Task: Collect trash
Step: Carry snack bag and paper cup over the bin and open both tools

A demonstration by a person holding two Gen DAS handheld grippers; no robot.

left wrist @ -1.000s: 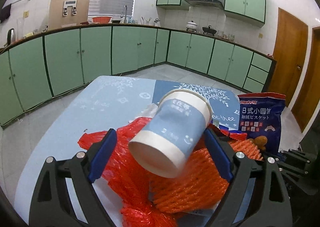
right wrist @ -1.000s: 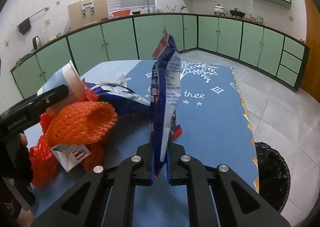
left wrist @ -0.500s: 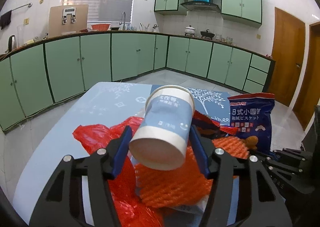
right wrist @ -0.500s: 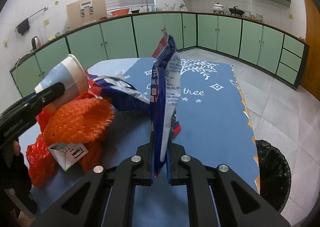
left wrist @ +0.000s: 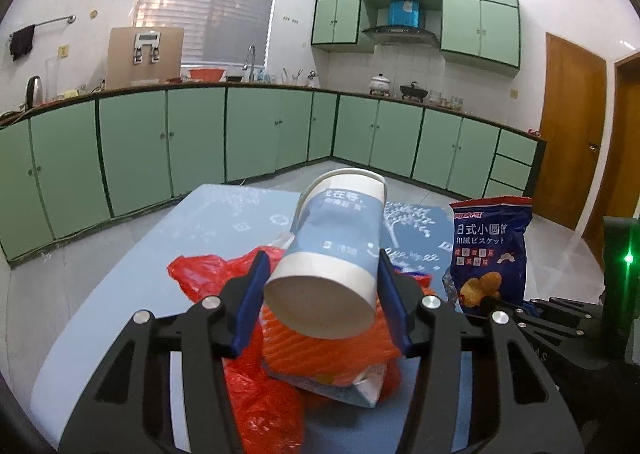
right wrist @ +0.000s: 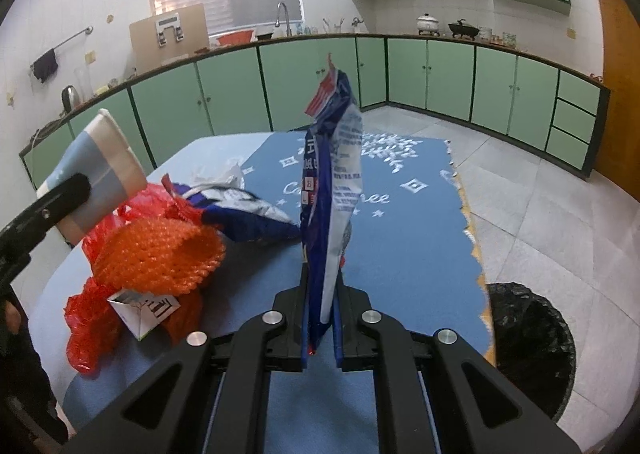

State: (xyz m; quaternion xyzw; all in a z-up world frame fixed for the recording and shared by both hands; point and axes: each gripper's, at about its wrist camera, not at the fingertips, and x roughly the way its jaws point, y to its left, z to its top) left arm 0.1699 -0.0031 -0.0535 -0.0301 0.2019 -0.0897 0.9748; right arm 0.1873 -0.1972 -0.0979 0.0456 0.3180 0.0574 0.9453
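A blue and white paper cup (left wrist: 340, 230) lies tilted between the blue pads of my left gripper (left wrist: 322, 286). Its jaws are closing and the pads press on the cup's sides, holding it above the pile; the right wrist view shows the same cup (right wrist: 96, 170) at the left. My right gripper (right wrist: 322, 294) is shut on the lower edge of a dark blue snack bag (right wrist: 334, 182), which stands upright above the table. The bag (left wrist: 490, 242) also shows at the right of the left wrist view.
On the blue tablecloth (right wrist: 400, 234) lies a pile: an orange foam net (right wrist: 160, 254), a red plastic bag (right wrist: 88, 334), a crumpled blue wrapper (right wrist: 248, 218) and a small paper carton (right wrist: 144, 306). A bin with a black liner (right wrist: 532, 342) stands on the floor right of the table.
The left jaws have come in from wide apart onto the cup's sides, and the cup has risen off the orange net. The right gripper and its bag have stayed still.
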